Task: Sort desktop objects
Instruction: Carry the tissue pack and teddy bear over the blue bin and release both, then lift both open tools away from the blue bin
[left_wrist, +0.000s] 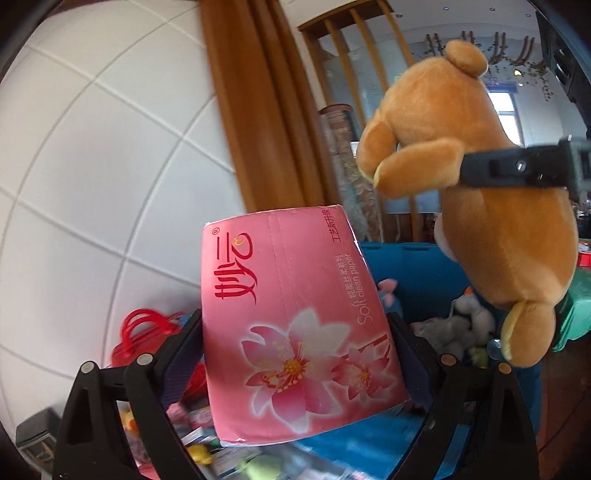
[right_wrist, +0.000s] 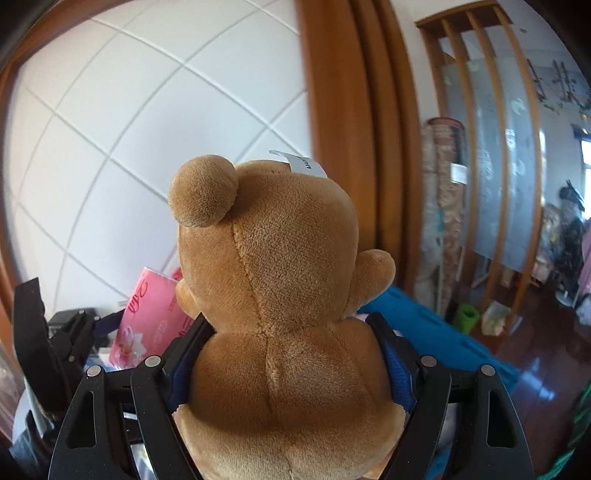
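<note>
My left gripper (left_wrist: 295, 332) is shut on a pink tissue pack (left_wrist: 295, 317) with flower print and holds it in the air, tilted. My right gripper (right_wrist: 288, 339) is shut on a brown teddy bear (right_wrist: 273, 295), squeezing its body from behind, head up. In the left wrist view the bear (left_wrist: 480, 192) hangs at the right above a blue bin (left_wrist: 417, 266), with one right finger (left_wrist: 513, 170) across its middle. In the right wrist view the tissue pack (right_wrist: 147, 317) and the left gripper's black frame (right_wrist: 74, 332) show at the lower left.
The blue bin holds several small plush toys (left_wrist: 454, 325). A red net bag (left_wrist: 144, 332) and small boxes and toys (left_wrist: 199, 439) lie below the left gripper. A white tiled wall (left_wrist: 92, 166) and wooden door frame (left_wrist: 266, 110) stand behind. A green object (left_wrist: 580, 310) is at the right.
</note>
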